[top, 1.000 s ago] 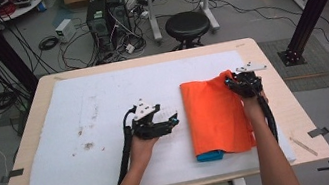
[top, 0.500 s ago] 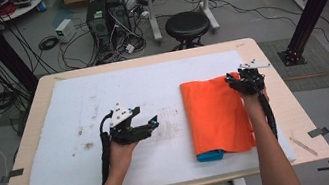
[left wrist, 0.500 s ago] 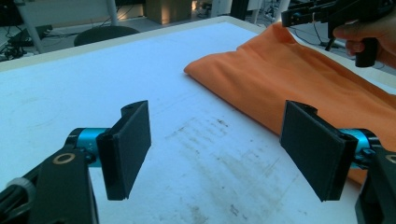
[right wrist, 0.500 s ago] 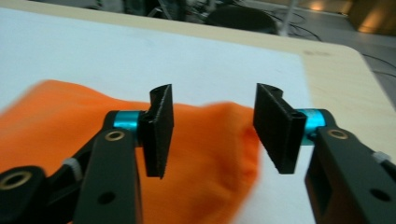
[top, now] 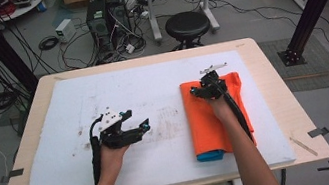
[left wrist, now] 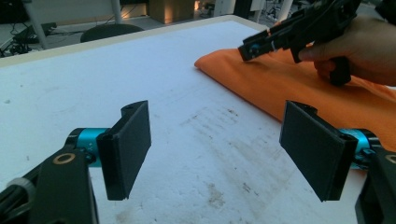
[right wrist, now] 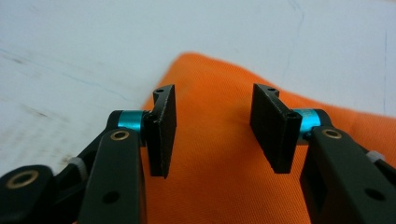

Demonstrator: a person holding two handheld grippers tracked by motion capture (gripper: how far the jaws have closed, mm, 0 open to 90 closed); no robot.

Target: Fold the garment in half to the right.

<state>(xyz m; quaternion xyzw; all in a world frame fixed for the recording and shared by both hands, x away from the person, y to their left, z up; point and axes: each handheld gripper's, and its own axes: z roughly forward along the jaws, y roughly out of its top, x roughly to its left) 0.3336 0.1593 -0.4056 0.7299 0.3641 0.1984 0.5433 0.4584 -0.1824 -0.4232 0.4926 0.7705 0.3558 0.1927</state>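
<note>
**Orange cloth folded on the bench, right jaws poised over its far corner**

The orange cloth (top: 217, 114) lies flat on the right half of the white mat (top: 152, 89) that covers the bench (top: 268, 55), folded into a long panel that runs from the person's side toward the far edge. A strip of blue (top: 209, 156) peeks out at its near end. The right gripper (top: 205, 90) sits over the far left part of the panel; in the right gripper view its jaws stand partly apart, having just been closing a little, with cloth below them but nothing pinched between the pads (right wrist: 164, 123). The left gripper (top: 139, 127) hangs above bare mat well to the left of the cloth, jaws wide apart and empty.

The step in hand looks like taking hold of the far left corner (right wrist: 180, 63) for another fold or a smoothing pull. To do it well, the right jaws should come down low enough for one pad to slide under the edge, not merely press on top, and should catch every layer so the fold does not split. The left gripper would help by moving in and pinning or lifting the near left edge, keeping the panel square as it moves. A slow, level pull should avoid dragging the whole stack across the mat.
</note>
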